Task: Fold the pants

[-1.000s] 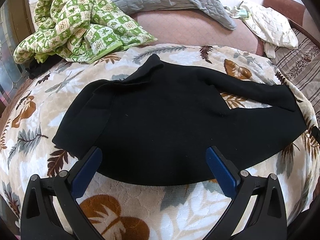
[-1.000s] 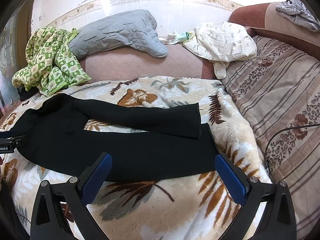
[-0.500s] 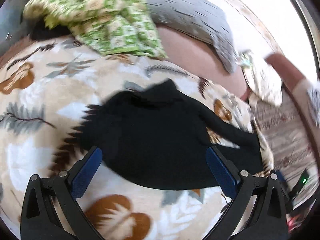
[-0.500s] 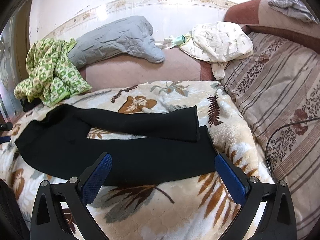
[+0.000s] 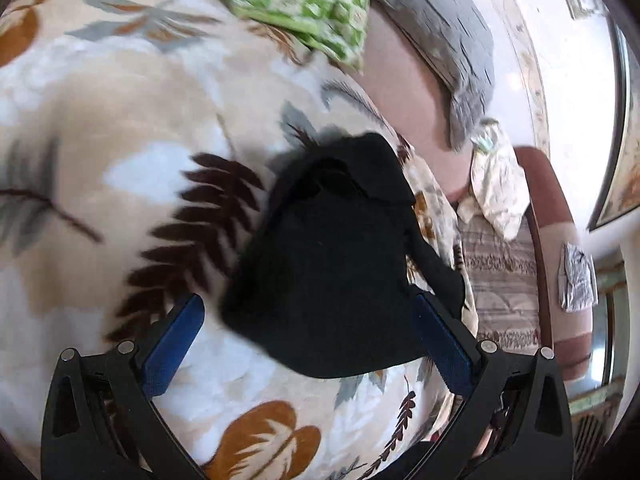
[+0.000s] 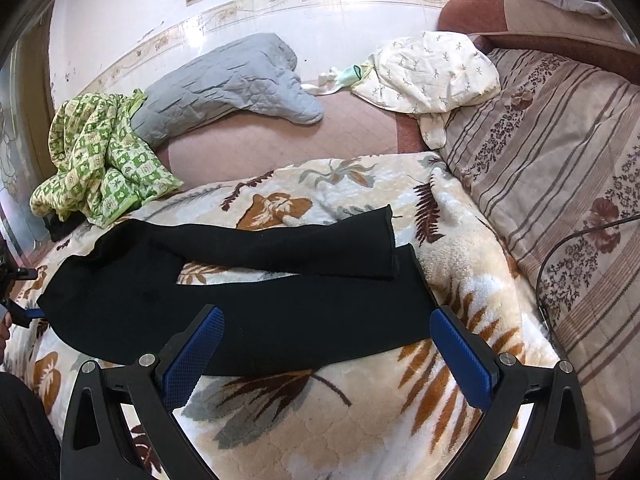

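Black pants (image 6: 240,304) spread flat on a leaf-print blanket (image 6: 360,420), waist end toward the left, two legs running to the right. Far leg lying slightly askew over the near one, its cuff resting on top close to the near leg's end. Same pants (image 5: 336,272) seen end-on and blurred in the left wrist view, waist nearest, legs trailing off behind. Left gripper (image 5: 308,344) tilted over the waist end, blue pads (image 5: 176,340) spread wide, one on either side of the cloth's edge, nothing pinched; whether touching the fabric cannot be told through the blur. Right gripper (image 6: 324,356) above the near leg close to its cuff end, pads (image 6: 460,356) likewise wide apart, gripping nothing, black cloth showing in the gap. Green checked cloth (image 6: 100,160) bunched at the far left of the bed, touching a grey quilted pillow (image 6: 224,84) behind it. Cream printed garment (image 6: 432,72) heaped at the far right corner, beside a striped brown cover (image 6: 560,200). Thin dark cable (image 6: 548,280) curving across that cover, well apart from the pants.
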A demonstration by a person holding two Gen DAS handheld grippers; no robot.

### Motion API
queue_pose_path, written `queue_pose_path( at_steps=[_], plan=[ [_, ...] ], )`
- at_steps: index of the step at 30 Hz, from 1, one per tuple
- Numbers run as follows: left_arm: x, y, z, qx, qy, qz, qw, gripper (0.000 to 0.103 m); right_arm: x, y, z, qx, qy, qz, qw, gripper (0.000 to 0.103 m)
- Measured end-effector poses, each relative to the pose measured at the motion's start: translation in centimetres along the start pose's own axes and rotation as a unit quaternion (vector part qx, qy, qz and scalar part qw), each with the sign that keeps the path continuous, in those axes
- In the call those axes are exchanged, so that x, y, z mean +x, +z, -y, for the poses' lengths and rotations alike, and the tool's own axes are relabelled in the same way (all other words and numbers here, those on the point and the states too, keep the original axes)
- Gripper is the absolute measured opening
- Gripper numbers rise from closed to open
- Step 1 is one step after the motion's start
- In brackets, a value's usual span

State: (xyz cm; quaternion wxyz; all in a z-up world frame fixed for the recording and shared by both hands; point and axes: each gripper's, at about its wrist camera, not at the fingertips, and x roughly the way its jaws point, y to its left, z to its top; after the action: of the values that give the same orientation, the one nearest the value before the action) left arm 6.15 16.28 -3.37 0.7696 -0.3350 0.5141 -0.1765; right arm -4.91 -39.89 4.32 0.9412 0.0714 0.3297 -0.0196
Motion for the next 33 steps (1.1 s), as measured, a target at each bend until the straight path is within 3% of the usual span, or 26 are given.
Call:
queue_pose_path(
  at_steps=[1, 2, 6, 7, 8, 10, 13, 15, 17, 19, 20, 21, 23, 27, 29, 31, 32, 33],
  plan=[
    [0.2, 0.2, 0.0, 0.005, 0.009, 0.001, 0.9999, 0.103, 0.0, 0.0, 0.2, 0.005, 0.001, 0.001, 1.000, 0.102],
    [0.4, 0.3, 0.2, 0.006, 0.021, 0.004, 0.9998, 0.095, 0.0, 0.1, 0.6, 0.015, 0.002, 0.000, 1.000, 0.102],
    [1.1, 0.2, 1.1, 0.039, 0.052, -0.004, 0.9979, 0.046, 0.5, 0.0, 4.0, 0.095, 0.023, -0.012, 0.995, 0.102],
    [1.4, 0.0, 1.4, 0.050, 0.062, -0.009, 0.9968, 0.040, 0.7, 0.0, 5.3, 0.129, 0.042, -0.014, 0.991, 0.101],
    [1.6, -0.1, 1.7, 0.059, 0.066, -0.012, 0.9960, 0.037, 0.9, -0.3, 7.3, 0.189, 0.070, -0.013, 0.979, 0.099],
    [1.5, -0.2, 1.8, 0.063, 0.067, -0.009, 0.9958, 0.037, 1.5, -1.2, 10.1, 0.277, 0.120, -0.011, 0.953, 0.082],
    [1.4, -0.1, 1.6, 0.059, 0.065, -0.004, 0.9961, 0.037, 3.7, -3.2, 13.6, 0.402, 0.233, -0.021, 0.885, 0.080],
    [1.4, -0.1, 1.3, 0.054, 0.062, -0.004, 0.9966, 0.037, 4.8, -3.7, 14.2, 0.421, 0.249, -0.039, 0.871, 0.075],
    [1.4, -0.1, 1.2, 0.051, 0.057, -0.005, 0.9970, 0.037, 5.5, -3.8, 14.2, 0.415, 0.204, -0.060, 0.885, 0.073],
    [1.5, -0.1, 1.2, 0.051, 0.055, -0.006, 0.9972, 0.037, 6.4, -4.3, 14.4, 0.421, 0.179, -0.081, 0.885, 0.066],
    [1.6, -0.1, 1.3, 0.051, 0.056, -0.007, 0.9971, 0.033, 6.9, -4.2, 14.5, 0.421, 0.171, -0.089, 0.887, 0.063],
    [1.6, -0.1, 1.3, 0.052, 0.058, -0.008, 0.9969, 0.021, 7.2, -4.2, 14.7, 0.416, 0.164, -0.091, 0.890, 0.062],
    [1.7, -0.2, 1.3, 0.051, 0.064, -0.009, 0.9966, 0.008, 7.9, -4.1, 14.6, 0.409, 0.140, -0.096, 0.897, 0.056],
    [1.5, -0.1, 0.9, 0.039, 0.066, -0.006, 0.9971, 0.005, 8.9, -4.0, 14.9, 0.409, 0.128, -0.089, 0.899, 0.054],
    [1.4, -0.1, 0.6, 0.031, 0.067, -0.004, 0.9973, 0.004, 9.0, -4.2, 15.2, 0.414, 0.123, -0.086, 0.898, 0.044],
    [1.2, -0.1, 0.1, 0.018, 0.069, 0.000, 0.9975, 0.004, 9.3, -4.7, 15.9, 0.422, 0.123, -0.090, 0.893, 0.015],
    [1.1, -0.1, 0.0, 0.014, 0.069, 0.001, 0.9975, 0.004, 9.4, -5.0, 16.4, 0.433, 0.129, -0.093, 0.887, 0.006],
    [0.9, -0.2, -0.1, 0.010, 0.068, 0.001, 0.9976, 0.004, 9.4, -5.3, 16.9, 0.446, 0.140, -0.092, 0.879, 0.004]
  ],
)
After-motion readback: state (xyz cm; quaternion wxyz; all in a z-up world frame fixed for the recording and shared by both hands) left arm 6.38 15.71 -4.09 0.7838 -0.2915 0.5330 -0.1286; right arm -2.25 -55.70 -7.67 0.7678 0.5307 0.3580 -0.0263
